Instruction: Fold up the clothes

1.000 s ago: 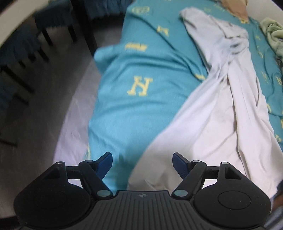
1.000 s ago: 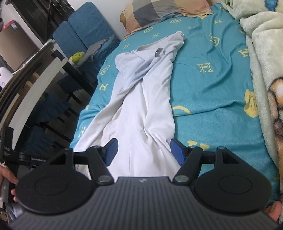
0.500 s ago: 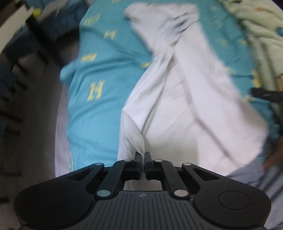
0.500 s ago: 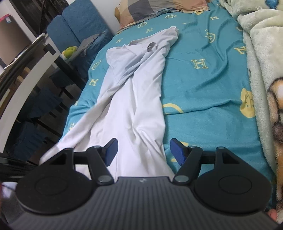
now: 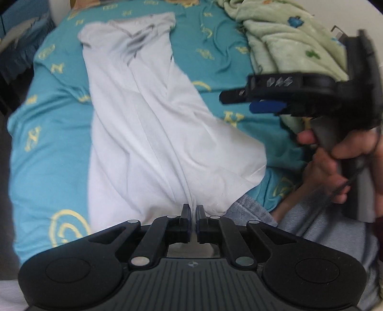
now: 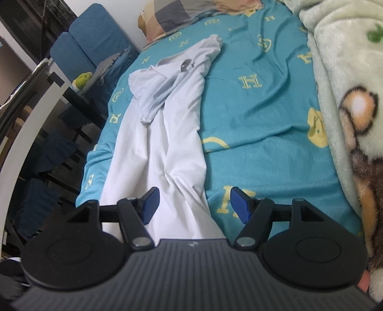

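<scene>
A white shirt (image 5: pixel 153 134) lies lengthwise on the teal bed sheet (image 5: pixel 47 148), collar end far, hem end near. My left gripper (image 5: pixel 193 210) is shut on the near hem of the shirt, and the cloth bunches into folds at the pads. In the right wrist view the same white shirt (image 6: pixel 167 134) runs down the bed's left half. My right gripper (image 6: pixel 192 203) stands open just above its near end, nothing between the blue pads. The right gripper (image 5: pixel 241 101) also shows in the left wrist view at the right, held by a hand (image 5: pixel 335 153).
A pale green fleece blanket (image 6: pixel 347 71) covers the bed's right side. A checked pillow (image 6: pixel 191 12) lies at the head. Blue chairs (image 6: pixel 95 45) and a dark table (image 6: pixel 79 102) stand left of the bed. Grey jeans (image 5: pixel 311 227) of the person are near the bed's edge.
My left gripper went from open to shut on the shirt's near hem and carried it to the right across the bed. The right gripper stayed open, almost still.
</scene>
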Demonstrator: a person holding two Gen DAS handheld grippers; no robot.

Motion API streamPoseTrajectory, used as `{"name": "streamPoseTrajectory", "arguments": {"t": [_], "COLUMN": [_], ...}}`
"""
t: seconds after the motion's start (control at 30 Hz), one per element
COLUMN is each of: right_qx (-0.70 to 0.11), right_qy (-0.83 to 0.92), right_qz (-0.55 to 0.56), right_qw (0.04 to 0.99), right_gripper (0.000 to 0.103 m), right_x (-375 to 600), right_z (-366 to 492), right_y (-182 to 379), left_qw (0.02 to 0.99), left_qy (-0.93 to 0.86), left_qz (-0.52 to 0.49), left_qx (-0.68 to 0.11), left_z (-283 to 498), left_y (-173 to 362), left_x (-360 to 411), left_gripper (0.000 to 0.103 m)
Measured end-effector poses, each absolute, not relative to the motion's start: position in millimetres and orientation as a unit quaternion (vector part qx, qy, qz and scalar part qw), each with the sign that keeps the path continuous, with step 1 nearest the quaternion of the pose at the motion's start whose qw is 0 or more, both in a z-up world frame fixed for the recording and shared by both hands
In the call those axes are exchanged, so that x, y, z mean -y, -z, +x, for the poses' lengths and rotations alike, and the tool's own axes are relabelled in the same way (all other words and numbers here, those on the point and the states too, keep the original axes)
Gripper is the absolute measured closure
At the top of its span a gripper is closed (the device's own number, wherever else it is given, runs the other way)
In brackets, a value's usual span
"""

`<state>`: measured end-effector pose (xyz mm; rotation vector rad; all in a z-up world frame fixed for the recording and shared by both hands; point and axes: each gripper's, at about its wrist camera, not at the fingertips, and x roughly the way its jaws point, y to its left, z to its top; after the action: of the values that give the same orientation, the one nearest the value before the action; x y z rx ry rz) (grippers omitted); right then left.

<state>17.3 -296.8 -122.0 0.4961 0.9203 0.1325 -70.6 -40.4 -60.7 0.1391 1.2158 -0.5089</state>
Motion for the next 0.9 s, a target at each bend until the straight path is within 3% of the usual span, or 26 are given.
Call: {"name": "streamPoseTrajectory", "arguments": {"t": [0.1,0.2,0.27,0.3,0.37,0.4,0.5,0.83,0.87,0.9], "right_qx": [-0.456,-0.469,-0.471,-0.471,-0.477,-0.48,-0.494,-0.538,-0.541,-0.545], "right_qy": [-0.074,-0.081,-0.078,-0.075,-0.072,-0.071,-0.072,-0.113,-0.114,-0.114], "right_qz": [0.242,0.237,0.231,0.231,0.232,0.232,0.225,0.169,0.167,0.164], "right_qw": [0.853,0.847,0.848,0.848,0.845,0.843,0.837,0.818,0.816,0.814], "right_gripper": [0.035,0.035,0.035,0.035,0.035,0.035,0.035,0.036,0.037,0.044], "right_x": [296,292,290,290,290,291,288,261,260,258], "right_z": [19,19,19,19,20,21,24,20,19,18], "right_y": [128,132,133,134,137,138,144,155,155,154], "left_qw": [0.779,0.786,0.791,0.795,0.811,0.822,0.844,0.831,0.831,0.83], "left_qy": [0.23,0.219,0.219,0.223,0.219,0.206,0.168,0.123,0.124,0.126], "left_qz": [0.036,0.017,-0.007,-0.017,-0.03,-0.031,-0.037,-0.055,-0.053,-0.051], "left_qx": [-0.582,-0.577,-0.572,-0.564,-0.542,-0.529,-0.508,-0.539,-0.54,-0.541], "left_z": [-52,-39,-36,-35,-35,-35,-28,-12,-13,-14], "left_y": [90,92,84,77,64,57,50,72,73,74], "left_x": [31,14,1,-6,-20,-26,-45,-67,-68,-68], "left_gripper": [0.09,0.071,0.05,0.045,0.023,0.02,0.017,0.019,0.019,0.019]}}
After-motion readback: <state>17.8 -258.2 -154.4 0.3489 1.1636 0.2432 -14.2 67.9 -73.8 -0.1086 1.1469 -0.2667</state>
